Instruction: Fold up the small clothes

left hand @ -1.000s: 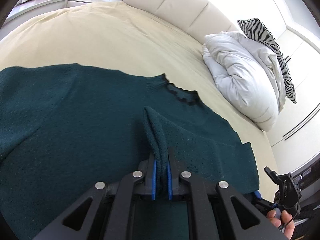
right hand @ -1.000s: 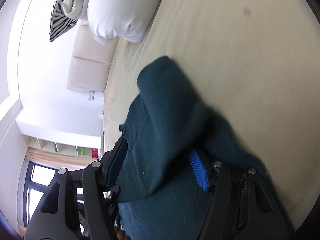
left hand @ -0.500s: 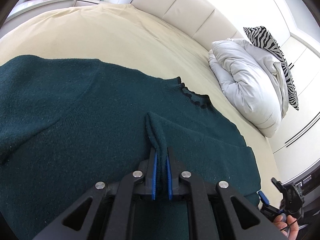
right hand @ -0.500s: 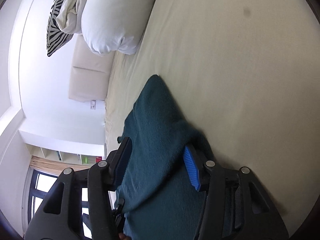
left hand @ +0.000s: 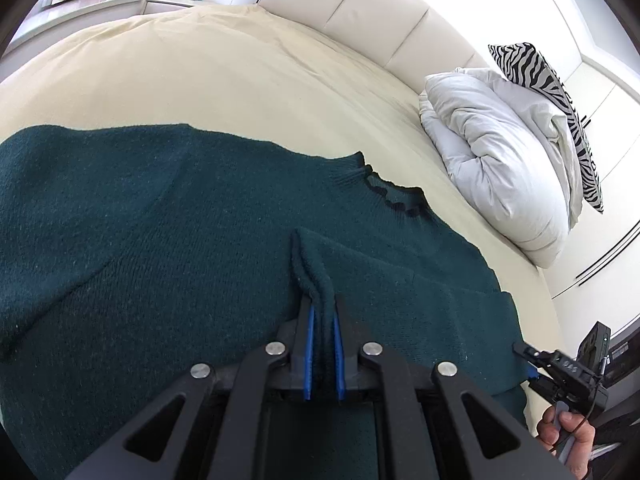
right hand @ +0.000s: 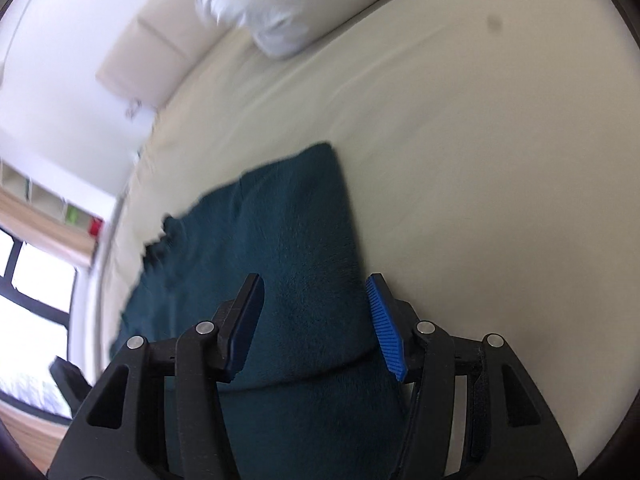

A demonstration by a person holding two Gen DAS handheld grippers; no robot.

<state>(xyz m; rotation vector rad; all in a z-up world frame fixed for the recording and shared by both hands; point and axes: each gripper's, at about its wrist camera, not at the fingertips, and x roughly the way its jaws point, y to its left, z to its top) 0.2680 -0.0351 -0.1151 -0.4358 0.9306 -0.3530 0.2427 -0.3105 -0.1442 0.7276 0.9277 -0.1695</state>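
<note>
A dark green knit sweater [left hand: 168,248] lies spread on the cream bed, its scalloped collar [left hand: 384,188] toward the headboard. My left gripper [left hand: 321,320] is shut on a pinched ridge of the sweater's cloth just above the body. My right gripper [right hand: 316,320] is open; the folded sleeve end [right hand: 296,240] lies flat between and beyond its blue pads [right hand: 384,328], which do not squeeze it. The right gripper also shows at the lower right of the left wrist view [left hand: 532,360], at the sweater's right edge.
The cream bed sheet [left hand: 208,72] stretches beyond the sweater. A white duvet [left hand: 500,160] and a zebra pillow [left hand: 560,92] sit by the padded headboard [left hand: 360,4]. A nightstand [left hand: 168,0] stands at the far left. A window [right hand: 32,280] shows in the right wrist view.
My right gripper has opened wider and let the sleeve drop flat, and its view has swung round. My left gripper keeps its pinch and has drawn back slightly over the sweater.
</note>
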